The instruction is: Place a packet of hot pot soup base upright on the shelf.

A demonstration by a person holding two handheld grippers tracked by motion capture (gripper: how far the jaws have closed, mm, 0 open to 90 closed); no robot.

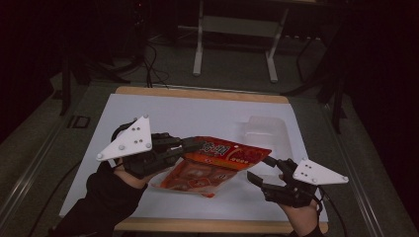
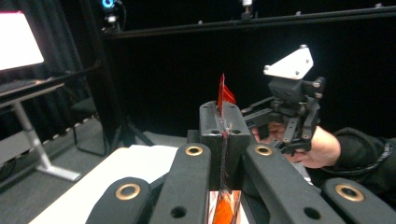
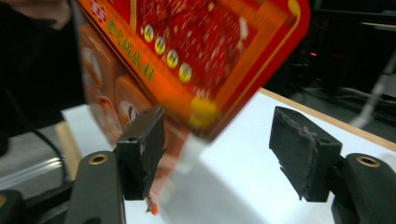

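Note:
A red and orange snack packet (image 1: 217, 160) hangs above the white table (image 1: 188, 113), tilted, its lower end near the surface. My left gripper (image 1: 195, 144) is shut on the packet's upper left edge; in the left gripper view the packet's thin edge (image 2: 225, 95) sticks up between the closed jaws. My right gripper (image 1: 262, 170) stands open at the packet's right corner, one jaw on each side of it. In the right gripper view the packet (image 3: 196, 51) fills the upper part, its corner reaching down between the spread fingers (image 3: 299, 149), touching neither that I can tell.
A clear plastic container (image 1: 264, 131) lies on the white table behind the packet, at the right. The table's wooden front edge (image 1: 207, 226) runs below the hands. A desk frame (image 1: 237, 29) stands on the floor beyond the table.

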